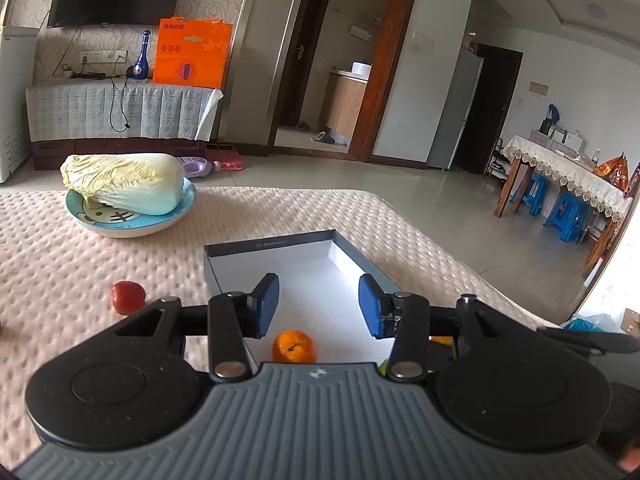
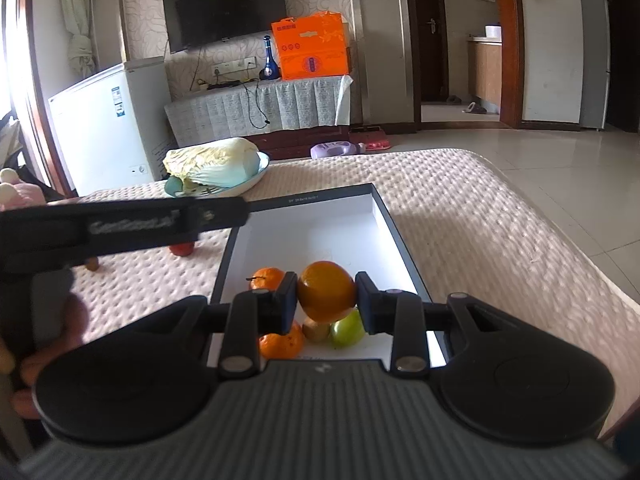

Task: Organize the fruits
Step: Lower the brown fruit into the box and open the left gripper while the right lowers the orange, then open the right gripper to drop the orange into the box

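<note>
- Holding an orange, your right hand-held gripper is clamped on it from both sides, above the near end of the box.
- Your left hand-held gripper is spread wide and carries nothing; it hangs over the box's near left part, with a tangerine just below it on the white floor.
- Inside the box, under the orange, lie a second tangerine, a small brownish fruit and a green fruit, close together.
- Lower the orange onto bare floor beyond that cluster, not on top of it, since a round fruit set on others would likely roll.
- Let go only once it rests on the floor, and part the fingers slowly so it does not get nudged.
- A tomato sits outside the box on the pink mat, to its left; it looks like the next pick for your free left side.
- A cabbage rests in a blue bowl at the far left, well apart from the box.
- The near edge of the box is hidden by both gripper bodies, so I cannot tell what else lies there.
- A small dark thing under the black bar on the left of the right view is too hidden to name.
</note>
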### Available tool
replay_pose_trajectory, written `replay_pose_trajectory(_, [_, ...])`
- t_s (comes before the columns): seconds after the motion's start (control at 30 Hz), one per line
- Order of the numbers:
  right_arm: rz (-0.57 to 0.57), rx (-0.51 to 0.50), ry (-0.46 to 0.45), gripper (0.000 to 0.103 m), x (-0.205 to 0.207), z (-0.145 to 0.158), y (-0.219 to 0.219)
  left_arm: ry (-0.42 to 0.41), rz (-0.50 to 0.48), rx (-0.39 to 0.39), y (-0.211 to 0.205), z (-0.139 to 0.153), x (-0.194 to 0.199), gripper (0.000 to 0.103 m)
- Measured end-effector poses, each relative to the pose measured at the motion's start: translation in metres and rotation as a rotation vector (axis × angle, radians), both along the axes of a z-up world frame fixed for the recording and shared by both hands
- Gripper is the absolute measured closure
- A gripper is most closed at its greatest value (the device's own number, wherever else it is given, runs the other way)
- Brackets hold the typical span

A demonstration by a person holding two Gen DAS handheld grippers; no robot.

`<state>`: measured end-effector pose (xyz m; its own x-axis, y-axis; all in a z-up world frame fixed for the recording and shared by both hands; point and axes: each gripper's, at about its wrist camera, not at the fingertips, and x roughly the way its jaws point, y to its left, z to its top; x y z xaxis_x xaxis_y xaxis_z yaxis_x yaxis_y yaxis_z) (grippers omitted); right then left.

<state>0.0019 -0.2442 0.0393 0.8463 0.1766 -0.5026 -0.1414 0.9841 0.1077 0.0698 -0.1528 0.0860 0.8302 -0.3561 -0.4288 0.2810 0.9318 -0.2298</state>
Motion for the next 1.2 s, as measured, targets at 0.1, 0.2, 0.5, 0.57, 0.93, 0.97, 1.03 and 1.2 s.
replay_pose_trajectory(0.1, [-0.012, 0.003, 0.007, 0.069, 0.004, -0.001, 0.001, -0.009, -0.006, 0.012, 0.004, 0.001, -0.008, 0.049])
replay_pose_trajectory(0.2, [-0.023, -0.001, 0.014, 0.069, 0.008, -0.004, 0.003, -0.006, -0.009, 0.015, 0.009, 0.001, -0.014, 0.045])
replay_pose_trajectory(0.5, [-0.068, 0.022, 0.046, 0.069, 0.024, -0.012, 0.006, -0.006, 0.044, 0.033, 0.046, 0.003, -0.025, 0.043])
replay_pose_trajectory(0.57, [-0.072, 0.026, 0.052, 0.069, 0.027, -0.013, 0.007, -0.005, 0.065, 0.038, 0.058, 0.004, -0.028, 0.042])
replay_pose_trajectory(0.93, [-0.130, -0.018, 0.083, 0.068, 0.039, -0.022, 0.028, 0.051, 0.176, 0.093, 0.104, -0.003, -0.026, 0.039])
replay_pose_trajectory(0.97, [-0.139, -0.018, 0.088, 0.068, 0.040, -0.023, 0.028, 0.052, 0.179, 0.095, 0.107, -0.003, -0.027, 0.039])
replay_pose_trajectory(1.03, [-0.169, -0.030, 0.097, 0.068, 0.042, -0.025, 0.031, 0.055, 0.187, 0.098, 0.113, -0.004, -0.029, 0.038])
replay_pose_trajectory(1.2, [-0.198, -0.048, 0.061, 0.060, 0.041, -0.023, 0.041, 0.059, 0.200, 0.103, 0.124, -0.005, -0.029, 0.038])
